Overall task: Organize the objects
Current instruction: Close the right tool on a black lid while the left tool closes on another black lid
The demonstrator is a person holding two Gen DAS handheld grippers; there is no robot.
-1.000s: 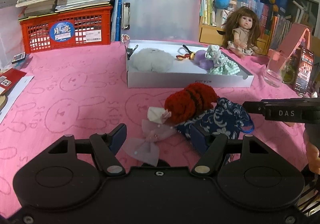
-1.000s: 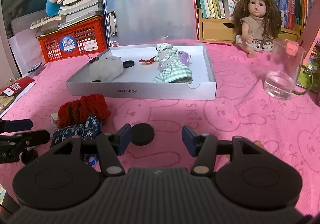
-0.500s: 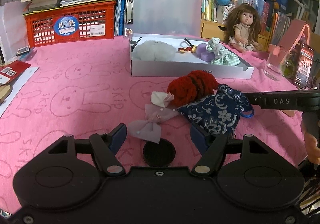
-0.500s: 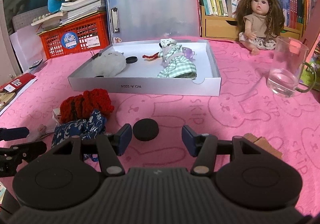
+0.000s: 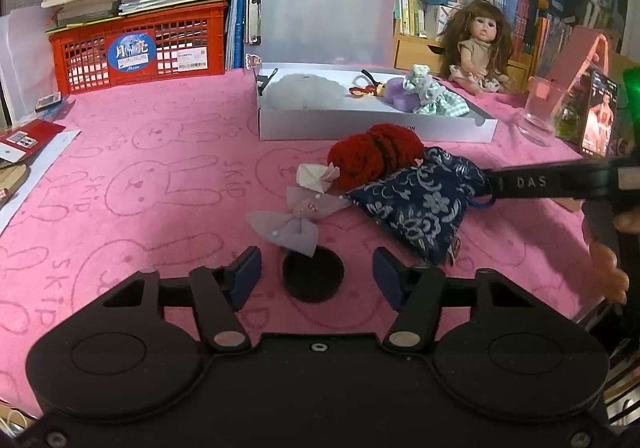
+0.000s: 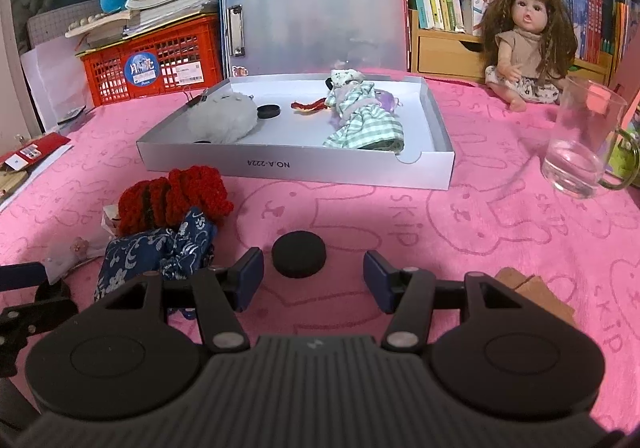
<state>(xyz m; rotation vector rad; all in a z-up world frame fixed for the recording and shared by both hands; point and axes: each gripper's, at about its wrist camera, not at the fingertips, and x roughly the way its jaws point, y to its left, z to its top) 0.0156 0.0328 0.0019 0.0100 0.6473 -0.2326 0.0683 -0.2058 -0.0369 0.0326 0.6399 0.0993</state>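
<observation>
Closing its jaws, the left gripper [image 5: 317,278] is hovering low over the pink bunny-print cloth [image 5: 132,184] with a black round disc [image 5: 313,276] lying between its blue pads [image 5: 246,277], clear of both. Just beyond the disc a lilac bow [image 5: 294,222] is lying, then a red crocheted piece [image 5: 376,156] resting against a navy floral pouch [image 5: 416,208]. Farther back a white shallow box [image 5: 376,124] is holding a grey plush [image 5: 304,92] and a green checked doll dress [image 5: 438,102]. The other gripper's finger (marked DAS) is reaching in from the right.

Moving to the right wrist view, the right gripper [image 6: 314,282] is sitting half open with nothing between its jaws; the black round disc [image 6: 299,254] is lying just ahead of its tips. The white shallow box [image 6: 296,164] is also holding a second black disc [image 6: 269,111]. A doll [image 6: 524,48] is sitting behind it, a glass mug [image 6: 582,144] to the right.
</observation>
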